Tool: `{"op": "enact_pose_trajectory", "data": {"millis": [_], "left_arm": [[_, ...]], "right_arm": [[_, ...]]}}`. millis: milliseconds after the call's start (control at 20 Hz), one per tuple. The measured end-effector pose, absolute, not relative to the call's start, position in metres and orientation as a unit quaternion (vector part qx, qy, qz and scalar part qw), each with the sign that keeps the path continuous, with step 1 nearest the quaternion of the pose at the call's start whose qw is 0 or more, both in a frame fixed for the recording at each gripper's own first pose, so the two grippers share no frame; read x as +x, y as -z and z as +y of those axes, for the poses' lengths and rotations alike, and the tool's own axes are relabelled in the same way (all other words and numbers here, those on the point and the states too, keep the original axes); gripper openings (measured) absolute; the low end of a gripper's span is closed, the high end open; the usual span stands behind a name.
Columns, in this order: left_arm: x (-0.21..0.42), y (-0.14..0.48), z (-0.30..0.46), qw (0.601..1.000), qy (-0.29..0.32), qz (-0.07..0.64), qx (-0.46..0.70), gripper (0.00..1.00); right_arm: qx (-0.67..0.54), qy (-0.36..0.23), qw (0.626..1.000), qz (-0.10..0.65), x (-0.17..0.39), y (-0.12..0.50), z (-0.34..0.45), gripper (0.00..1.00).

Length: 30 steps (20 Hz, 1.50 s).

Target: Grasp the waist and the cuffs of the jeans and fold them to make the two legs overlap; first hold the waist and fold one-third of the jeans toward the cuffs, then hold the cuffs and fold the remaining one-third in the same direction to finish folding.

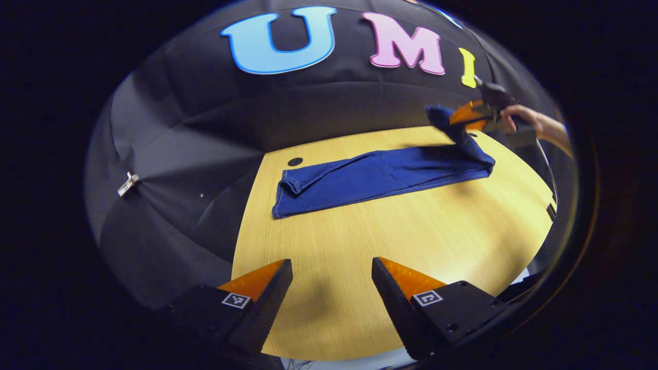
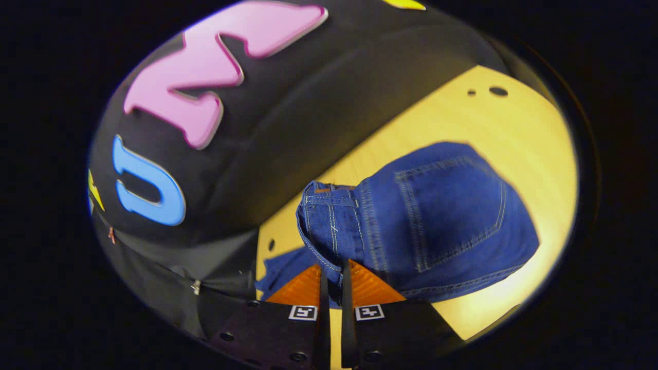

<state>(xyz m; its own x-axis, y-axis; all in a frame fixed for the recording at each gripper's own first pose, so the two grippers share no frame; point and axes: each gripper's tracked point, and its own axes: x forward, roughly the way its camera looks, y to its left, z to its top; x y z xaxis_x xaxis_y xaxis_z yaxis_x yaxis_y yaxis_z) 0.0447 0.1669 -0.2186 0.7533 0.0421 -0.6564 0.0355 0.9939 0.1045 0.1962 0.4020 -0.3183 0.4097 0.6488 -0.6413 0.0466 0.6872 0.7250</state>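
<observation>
My right tool (image 2: 331, 280) pinches the jeans (image 1: 375, 177) at the waist (image 2: 329, 216), lifted off the bench (image 1: 411, 236); legs lie flat. My left tool (image 1: 331, 288) hangs spread, empty. Denim's heavy and floppy, so I'd grip the thick waistband and cuffs (image 1: 288, 192).

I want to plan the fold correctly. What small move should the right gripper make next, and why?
Probably carry the waist toward the cuffs and lay it down. The right gripper is shut on the waist, already raised off the table, while the legs lie flat. The left gripper is open and holds nothing.
</observation>
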Motion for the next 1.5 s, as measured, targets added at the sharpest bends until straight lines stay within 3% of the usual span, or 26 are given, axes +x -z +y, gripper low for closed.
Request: {"op": "enact_pose_trajectory", "data": {"millis": [100, 200, 300, 450, 700, 800, 1050, 1300, 1500], "left_arm": [[0.039, 0.224, 0.166, 0.931, -0.011, 0.365, 0.013, 0.99], [0.033, 0.224, 0.167, 0.930, -0.018, 0.367, -0.016, 0.99], [0.020, 0.225, 0.173, 0.928, -0.023, 0.369, -0.044, 0.99], [0.026, 0.226, 0.176, 0.925, -0.034, 0.367, -0.093, 0.97], [0.100, 0.213, 0.189, 0.916, -0.028, 0.369, -0.154, 0.97], [0.146, 0.210, 0.206, 0.909, -0.030, 0.384, -0.158, 0.98], [0.223, 0.253, 0.260, 0.855, -0.072, 0.485, -0.171, 0.97], [0.248, 0.285, 0.299, 0.828, -0.082, 0.551, -0.058, 0.96], [0.247, 0.311, 0.282, 0.792, -0.059, 0.605, -0.061, 0.93]], "right_arm": [[0.330, -0.192, 0.754, 0.534, 0.180, 0.361, 0.420, 0.12], [0.356, -0.186, 0.759, 0.512, 0.191, 0.353, 0.414, 0.15], [0.421, -0.203, 0.699, 0.542, 0.180, 0.328, 0.424, 0.44], [0.449, -0.234, 0.684, 0.526, 0.189, 0.295, 0.418, 0.88], [0.425, -0.305, 0.681, 0.512, 0.144, 0.232, 0.360, 0.89], [0.425, -0.306, 0.687, 0.503, 0.127, 0.220, 0.325, 0.93], [0.437, -0.226, 0.727, 0.479, 0.111, 0.235, 0.220, 0.93], [0.485, -0.131, 0.720, 0.478, 0.080, 0.262, 0.144, 0.93], [0.492, -0.095, 0.720, 0.480, 0.067, 0.271, 0.116, 0.93]]}}
